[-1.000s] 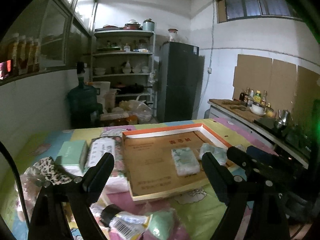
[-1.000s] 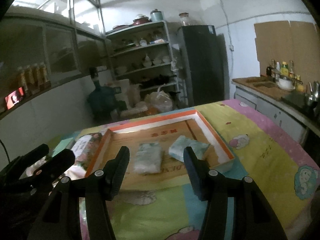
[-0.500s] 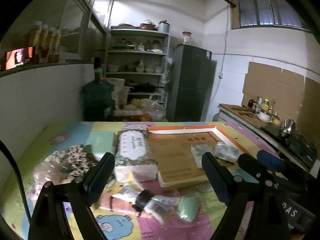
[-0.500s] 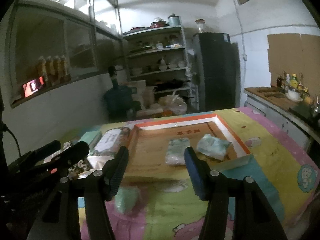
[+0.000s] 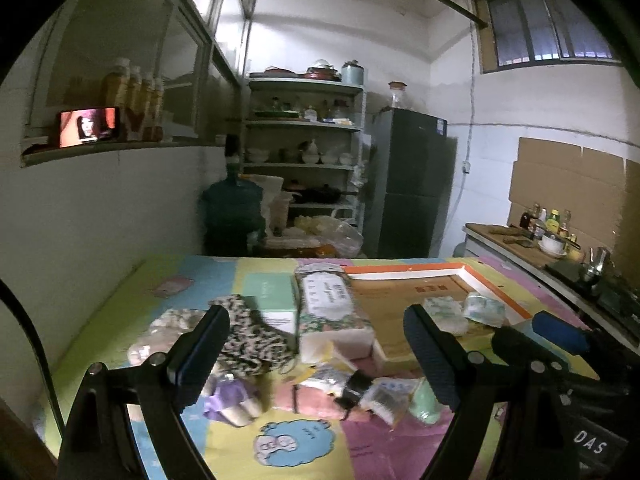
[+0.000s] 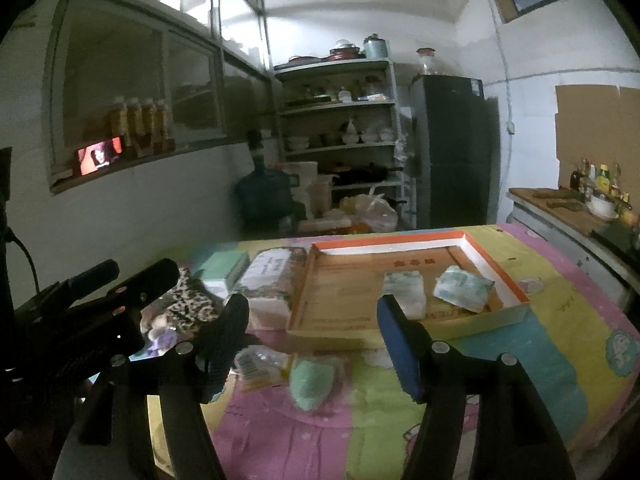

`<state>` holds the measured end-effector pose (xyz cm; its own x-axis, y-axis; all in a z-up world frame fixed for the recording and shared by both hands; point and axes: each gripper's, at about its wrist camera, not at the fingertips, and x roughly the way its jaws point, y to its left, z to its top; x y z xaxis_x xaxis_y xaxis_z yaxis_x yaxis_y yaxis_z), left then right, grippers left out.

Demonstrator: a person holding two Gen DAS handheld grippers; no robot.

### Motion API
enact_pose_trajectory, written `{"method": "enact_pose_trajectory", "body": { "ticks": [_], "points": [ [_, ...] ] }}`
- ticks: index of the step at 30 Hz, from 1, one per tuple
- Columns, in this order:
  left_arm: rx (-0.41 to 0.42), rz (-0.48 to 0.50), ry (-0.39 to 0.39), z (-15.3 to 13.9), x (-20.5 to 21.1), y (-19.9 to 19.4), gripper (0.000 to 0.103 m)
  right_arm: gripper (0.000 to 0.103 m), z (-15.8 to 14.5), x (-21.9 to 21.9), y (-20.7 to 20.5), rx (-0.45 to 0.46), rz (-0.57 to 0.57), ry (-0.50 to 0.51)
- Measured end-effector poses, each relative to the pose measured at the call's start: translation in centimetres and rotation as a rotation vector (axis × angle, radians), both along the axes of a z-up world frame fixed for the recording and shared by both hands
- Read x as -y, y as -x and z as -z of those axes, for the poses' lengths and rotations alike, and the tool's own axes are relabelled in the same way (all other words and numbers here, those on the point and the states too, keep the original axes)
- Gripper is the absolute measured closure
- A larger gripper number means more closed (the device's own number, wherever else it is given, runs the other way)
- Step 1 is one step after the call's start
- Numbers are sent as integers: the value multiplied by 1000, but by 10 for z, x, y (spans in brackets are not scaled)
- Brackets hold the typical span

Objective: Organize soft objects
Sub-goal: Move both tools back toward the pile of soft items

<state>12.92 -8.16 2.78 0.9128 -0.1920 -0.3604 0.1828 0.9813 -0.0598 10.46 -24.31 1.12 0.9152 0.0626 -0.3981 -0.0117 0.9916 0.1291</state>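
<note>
A shallow cardboard box (image 6: 348, 292) (image 5: 400, 300) with an orange rim lies on the colourful tablecloth and holds two pale tissue packs (image 6: 405, 287) (image 6: 460, 288) (image 5: 444, 312). Left of it sit a floral tissue pack (image 5: 332, 312) (image 6: 270, 280), a green box (image 5: 272, 300), a leopard-print cloth (image 5: 248, 336) (image 6: 190, 304), a mint soft item (image 6: 310, 380) (image 5: 426, 402) and small packets (image 5: 380, 396). My left gripper (image 5: 312, 348) hangs open above the pile, empty. My right gripper (image 6: 312, 344) is open with its jaws still opening, nothing between them.
A water jug (image 5: 234, 210), shelves with dishes (image 5: 304, 148) and a dark fridge (image 5: 412, 184) stand behind the table. A counter with bottles and a kettle (image 5: 560, 240) runs along the right. A lit screen (image 5: 88, 126) sits on the left ledge.
Both grippers have pulled back and swung left from the box, bringing the pile of cloth and packets into view. The right gripper's jaws have spread wider.
</note>
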Motion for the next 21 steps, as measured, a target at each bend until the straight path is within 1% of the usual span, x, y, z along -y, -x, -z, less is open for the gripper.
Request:
{"method": "enact_pose_trajectory", "body": {
  "ticks": [9,15,18,21],
  "points": [
    [21,-57,-9,0,-35,13,14,32,-2,-24,10,15,-33,5],
    [29,-102,2,3,-64,22,14,32,2,-33,14,13,-35,13],
    [35,-123,14,7,-81,26,14,32,10,-33,14,1,-15,16],
    [39,-143,16,14,-95,29,14,32,25,-30,11,-35,3,20]
  ]
}}
